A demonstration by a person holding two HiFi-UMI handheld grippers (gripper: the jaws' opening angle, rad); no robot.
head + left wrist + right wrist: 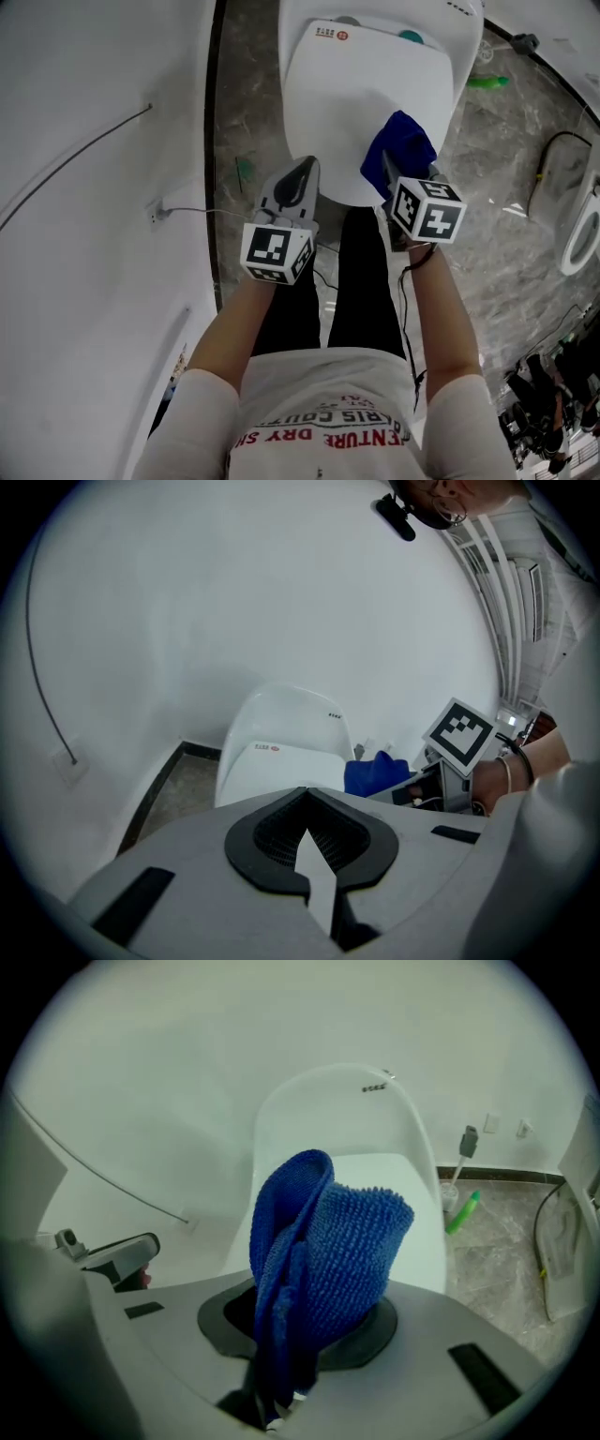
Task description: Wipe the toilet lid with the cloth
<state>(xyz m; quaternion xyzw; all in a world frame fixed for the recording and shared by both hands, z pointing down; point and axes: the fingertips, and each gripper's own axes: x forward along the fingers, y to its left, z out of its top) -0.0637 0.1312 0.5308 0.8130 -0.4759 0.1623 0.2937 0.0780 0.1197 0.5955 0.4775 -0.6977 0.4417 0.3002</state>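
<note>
The white toilet lid (361,103) lies closed. The blue cloth (403,148) is over its front right edge, clamped in the right gripper (392,178). The left gripper (302,180), jaws together and empty, hovers at the lid's front left.

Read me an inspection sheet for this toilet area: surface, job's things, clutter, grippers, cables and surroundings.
Surface: toilet lid closed, white, no marks seen.
Job's things: blue cloth bunched over the lid's near right edge.
Clutter: green bottle on the floor right of the toilet.
Grippers: left gripper jaws together, empty; right gripper clamped on the cloth.
Cables: black cable trailing from the right gripper; thin wire from a wall socket.
Surroundings: white wall, marbled floor.
</note>
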